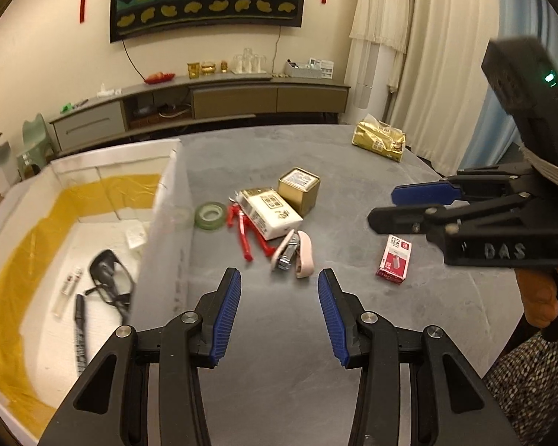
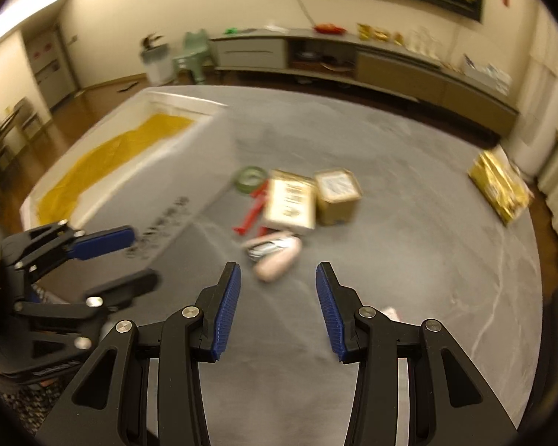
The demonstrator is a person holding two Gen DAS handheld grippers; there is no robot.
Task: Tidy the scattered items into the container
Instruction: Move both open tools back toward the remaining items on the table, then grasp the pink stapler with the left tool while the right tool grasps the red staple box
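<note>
On the grey table lie a pink stapler (image 1: pixel 294 256) (image 2: pixel 275 256), red pliers (image 1: pixel 243 234), a white packet (image 1: pixel 269 212) (image 2: pixel 290 204), a gold tin (image 1: pixel 299 187) (image 2: pixel 336 195), a green tape roll (image 1: pixel 210 215) (image 2: pixel 251 178) and a red staple box (image 1: pixel 394 262). The white box (image 1: pixel 167 200) (image 2: pixel 189 178) with yellow lining holds glasses (image 1: pixel 109 278) and pens (image 1: pixel 79 330). My left gripper (image 1: pixel 279 290) is open, just short of the stapler. My right gripper (image 2: pixel 277 282), also seen from the side (image 1: pixel 383 208), is open above the table.
A gold foil bag (image 1: pixel 379 141) (image 2: pixel 500 186) lies at the table's far right edge. A long low cabinet (image 1: pixel 204 100) runs along the back wall. A hand and a patterned sleeve (image 1: pixel 532 379) are at the right.
</note>
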